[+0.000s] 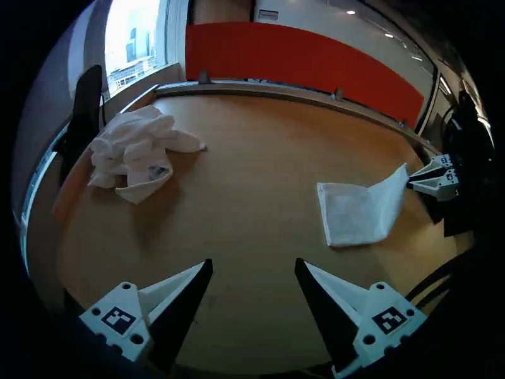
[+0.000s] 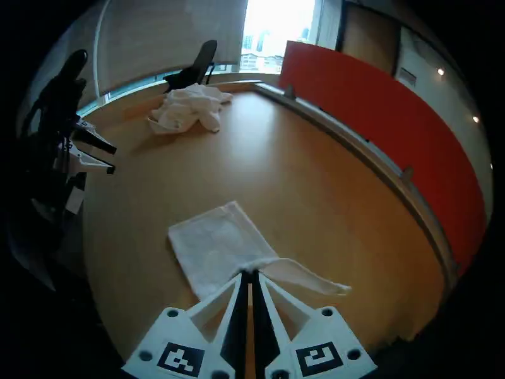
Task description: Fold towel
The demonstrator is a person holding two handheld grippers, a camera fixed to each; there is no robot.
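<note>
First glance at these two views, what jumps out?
The right tool is shut on a corner of the flat white towel, holding that corner up off the wooden table. A crumpled heap of white cloth lies at the far corner by the window, and a red panel runs along the table's far edge. The left tool hangs open above bare wood.
</note>
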